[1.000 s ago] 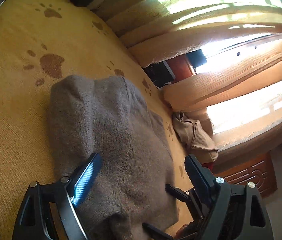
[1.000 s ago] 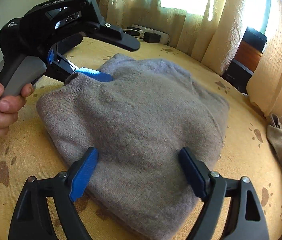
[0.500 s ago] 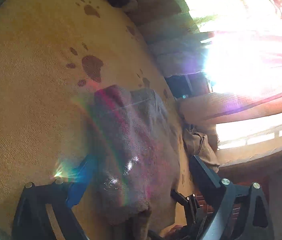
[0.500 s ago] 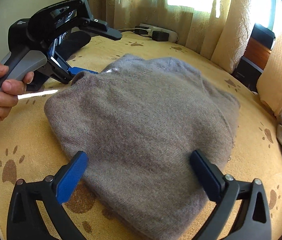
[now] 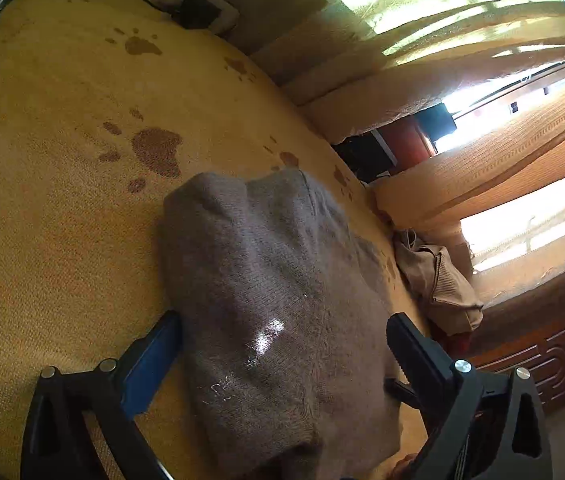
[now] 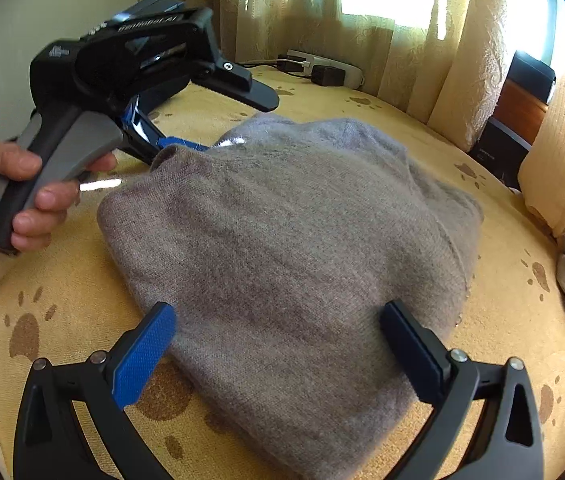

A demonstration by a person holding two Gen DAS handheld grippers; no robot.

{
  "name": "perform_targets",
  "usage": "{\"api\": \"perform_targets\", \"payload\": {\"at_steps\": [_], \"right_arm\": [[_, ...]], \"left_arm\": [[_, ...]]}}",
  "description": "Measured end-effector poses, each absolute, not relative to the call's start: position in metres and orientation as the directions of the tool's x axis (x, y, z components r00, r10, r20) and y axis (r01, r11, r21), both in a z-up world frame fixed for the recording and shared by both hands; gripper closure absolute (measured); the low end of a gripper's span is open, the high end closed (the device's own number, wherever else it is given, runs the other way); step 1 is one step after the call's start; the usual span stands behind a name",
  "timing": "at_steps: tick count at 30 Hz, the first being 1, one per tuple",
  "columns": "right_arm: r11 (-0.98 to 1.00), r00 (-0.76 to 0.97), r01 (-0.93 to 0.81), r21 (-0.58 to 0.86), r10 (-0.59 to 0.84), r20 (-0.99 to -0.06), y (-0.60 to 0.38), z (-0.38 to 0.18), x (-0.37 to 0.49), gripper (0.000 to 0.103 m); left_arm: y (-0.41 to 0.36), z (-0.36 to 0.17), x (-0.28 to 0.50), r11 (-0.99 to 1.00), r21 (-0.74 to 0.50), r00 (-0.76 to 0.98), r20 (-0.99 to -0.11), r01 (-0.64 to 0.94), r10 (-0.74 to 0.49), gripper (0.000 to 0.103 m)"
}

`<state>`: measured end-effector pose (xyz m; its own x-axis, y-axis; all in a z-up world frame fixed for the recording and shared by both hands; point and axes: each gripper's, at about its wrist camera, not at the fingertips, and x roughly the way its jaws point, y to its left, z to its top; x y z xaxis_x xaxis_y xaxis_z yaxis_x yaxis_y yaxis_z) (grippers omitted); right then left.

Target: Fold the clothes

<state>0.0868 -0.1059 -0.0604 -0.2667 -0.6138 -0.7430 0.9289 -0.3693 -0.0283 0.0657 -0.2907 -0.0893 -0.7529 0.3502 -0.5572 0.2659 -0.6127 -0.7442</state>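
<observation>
A folded grey knitted sweater [image 5: 274, 260] lies on the yellow bedspread. My left gripper [image 5: 282, 320] straddles one end of it. Its jaws are opening; the sweater sits between them with neither pad pressing on it. In the right wrist view the sweater [image 6: 290, 220] fills the middle, and my right gripper [image 6: 278, 310] stands open over its near edge, fingers apart on either side of the cloth. At the sweater's far left corner the left gripper [image 6: 226, 124] shows again, held by a hand [image 6: 22, 196].
The bedspread [image 5: 62, 240] has brown paw prints. A crumpled beige garment [image 5: 438, 280] lies at the bed's edge by the curtains [image 6: 414, 60]. A white power strip with plugs [image 6: 322, 68] rests at the far edge. Dark wooden furniture [image 5: 542, 360] stands beside the bed.
Both grippers' jaws have spread wider around the sweater. The left gripper has lifted slightly at the sweater's corner. The sweater itself lies as before.
</observation>
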Motion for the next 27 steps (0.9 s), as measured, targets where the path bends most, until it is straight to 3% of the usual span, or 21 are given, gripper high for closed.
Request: {"api": "perform_targets", "payload": {"at_steps": [7, 11, 15, 20, 24, 27], "right_arm": [[-0.485, -0.218, 0.827, 0.286, -0.744, -0.632, -0.049, -0.025, 0.042, 0.0], [-0.516, -0.175, 0.585, 0.625, -0.833, -0.525, -0.004, -0.033, -0.021, 0.0], [-0.522, -0.151, 0.396, 0.756, -0.849, -0.507, 0.008, -0.051, -0.057, 0.0], [-0.59, -0.212, 0.5, 0.634, -0.793, -0.571, -0.017, -0.03, -0.044, 0.0], [-0.598, -0.329, 0.719, 0.354, -0.742, -0.585, -0.066, 0.001, 0.015, 0.0], [-0.518, -0.392, 0.85, 0.094, -0.743, -0.542, -0.105, 0.02, 0.073, 0.0]], "left_arm": [[-0.285, -0.081, 0.073, -0.625, -0.739, -0.767, -0.546, 0.251, 0.337, 0.001], [-0.28, -0.08, 0.068, -0.639, -0.728, -0.761, -0.555, 0.248, 0.336, 0.001], [-0.285, -0.078, 0.068, -0.618, -0.746, -0.761, -0.544, 0.248, 0.352, 0.001], [-0.322, -0.1, 0.078, -0.483, -0.848, -0.811, -0.432, 0.218, 0.394, 0.001], [-0.344, -0.106, 0.094, -0.339, -0.925, -0.862, -0.307, 0.171, 0.403, 0.001], [-0.351, -0.107, 0.1, -0.305, -0.938, -0.873, -0.285, 0.168, 0.396, 0.001]]}}
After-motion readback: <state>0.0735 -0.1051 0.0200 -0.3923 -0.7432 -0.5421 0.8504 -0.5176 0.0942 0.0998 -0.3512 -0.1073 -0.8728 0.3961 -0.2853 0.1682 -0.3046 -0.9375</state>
